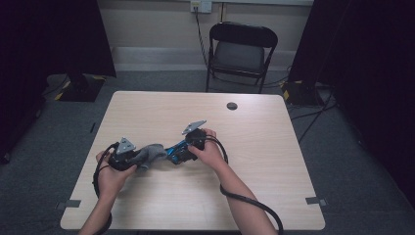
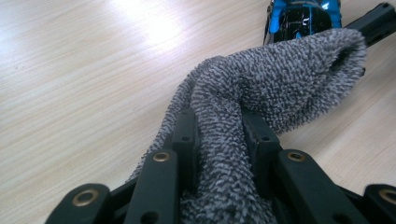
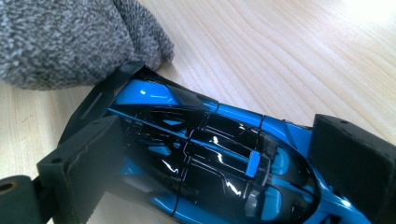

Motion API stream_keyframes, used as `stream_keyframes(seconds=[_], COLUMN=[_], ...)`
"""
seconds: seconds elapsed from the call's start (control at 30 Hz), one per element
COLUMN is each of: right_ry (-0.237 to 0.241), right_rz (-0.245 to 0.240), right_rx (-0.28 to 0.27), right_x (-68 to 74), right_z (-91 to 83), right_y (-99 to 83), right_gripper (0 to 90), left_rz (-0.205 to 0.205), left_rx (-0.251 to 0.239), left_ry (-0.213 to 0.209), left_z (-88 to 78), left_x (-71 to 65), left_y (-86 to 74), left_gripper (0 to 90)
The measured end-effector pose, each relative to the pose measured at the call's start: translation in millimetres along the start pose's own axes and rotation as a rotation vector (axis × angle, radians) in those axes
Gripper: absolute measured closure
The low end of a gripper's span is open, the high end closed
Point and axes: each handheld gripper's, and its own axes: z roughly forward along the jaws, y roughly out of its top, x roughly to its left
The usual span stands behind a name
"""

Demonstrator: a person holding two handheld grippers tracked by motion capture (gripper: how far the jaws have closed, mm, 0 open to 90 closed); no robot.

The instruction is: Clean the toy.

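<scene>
Left to right on the bench (image 1: 147, 205): the left gripper (image 1: 128, 157) sits at the near-left of the bench top, its jaws closed tight on a grey terry cloth (image 2: 261, 88), the fabric bunched between the two black pads in the left gripper view and rising away from them in a folded hump. The cloth (image 1: 150, 153) spans the gap between the two grippers, its far end lying against the tail of a blue and black toy race car (image 3: 210, 154). The right gripper (image 1: 188, 149) holds that car across its body, jaws part-way open to the width of the car, one pad on each flank, with the car resting on or just above the bench; which of the two cannot be told. Judgement: the step in hand appears to be wiping the car with the cloth, with cloth and car just brought together at the rear wing. The next move would call for the left gripper to draw the cloth along the bodywork while the right keeps the car steady; too hard a drag could twist the car out of its grip. Limits of inspection: the car's nose is cut off at the edge of the right gripper view, its wheels are hidden beneath the body and pads, and in the high view the car (image 1: 176, 151) is too small to show detail.
</scene>
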Motion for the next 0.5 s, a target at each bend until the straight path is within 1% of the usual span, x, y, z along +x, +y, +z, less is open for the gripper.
stream_keyframes(seconds=[0.1, 0.23, 0.3, 0.5], right_ry=[-0.002, -0.001, 0.0, 0.0], right_rz=[0.0, 0.0, 0.001, 0.001], right_rx=[-0.002, -0.002, -0.002, 0.003], right_x=[0.1, 0.0, -0.1, -0.1], right_z=[-0.1, -0.1, 0.0, -0.1], right_y=[-0.3, -0.3, -0.1, 0.3], right_gripper=[2.8, 2.8, 2.8, 2.8], left_rz=[-0.003, -0.001, 0.008, 0.039], left_rx=[-0.006, -0.028, -0.038, -0.04], left_ry=[-0.008, -0.018, -0.021, -0.061], left_z=[-3.0, -8.6, -11.4, -17.8], left_x=[0.0, -2.1, -4.1, -13.3], left_y=[0.5, 3.0, 4.7, 9.1], left_gripper=[70.1, 70.0, 70.0, 69.9])
